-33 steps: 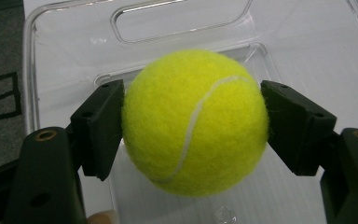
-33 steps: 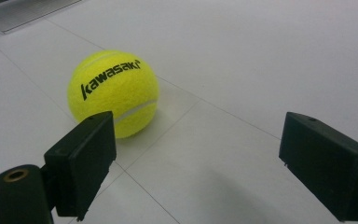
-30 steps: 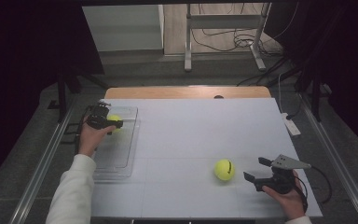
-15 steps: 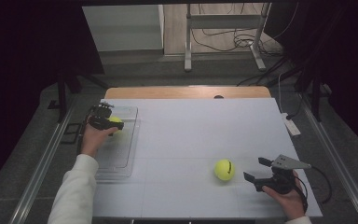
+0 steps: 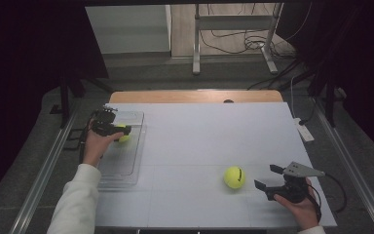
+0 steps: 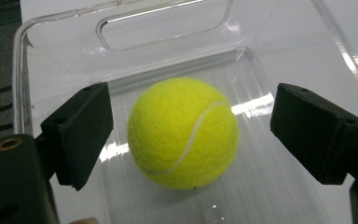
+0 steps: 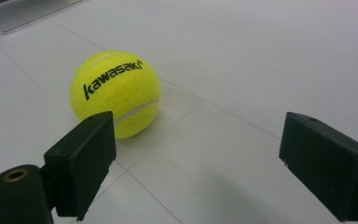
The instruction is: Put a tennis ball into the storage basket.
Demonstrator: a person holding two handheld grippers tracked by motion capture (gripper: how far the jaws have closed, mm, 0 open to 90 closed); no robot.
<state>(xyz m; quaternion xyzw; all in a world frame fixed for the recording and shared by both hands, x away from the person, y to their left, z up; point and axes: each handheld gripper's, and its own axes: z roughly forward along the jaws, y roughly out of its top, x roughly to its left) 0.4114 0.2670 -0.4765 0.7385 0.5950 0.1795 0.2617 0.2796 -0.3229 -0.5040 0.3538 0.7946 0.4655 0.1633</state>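
- Work in hand: moving tennis balls from the table (image 5: 185, 146) into the clear plastic tray (image 5: 126, 165) at its left edge.
- Left gripper (image 5: 121, 130) sits over the far end of the tray. Its jaws have just been opening; in the left gripper view the black pads (image 6: 81, 130) stand clear of the ball in the tray (image 6: 183, 133) on both sides, with a visible gap each way.
- That ball rests on the tray floor, near the end with the cut-out handle (image 6: 163, 21). It lies between the jaws but is not pinched. Judged: the release step for this ball is at or near its end.
- Right gripper (image 5: 269, 179) is low over the near right part of the table, jaws spread wide, holding nothing.
- Second ball (image 5: 234, 177), marked "kawasaki", lies on the bare table just left of the right gripper, well apart from the tray. In the right gripper view it sits ahead and toward the left jaw, off-centre, not between the pads.
- Next move, judged: the left gripper needs to lift straight away without nudging the ball it has let go.
- The right gripper would need to shift toward the second ball so it is centred between the pads, then close.
- Risk: a pad touching off-centre could set the second ball rolling across the smooth top.
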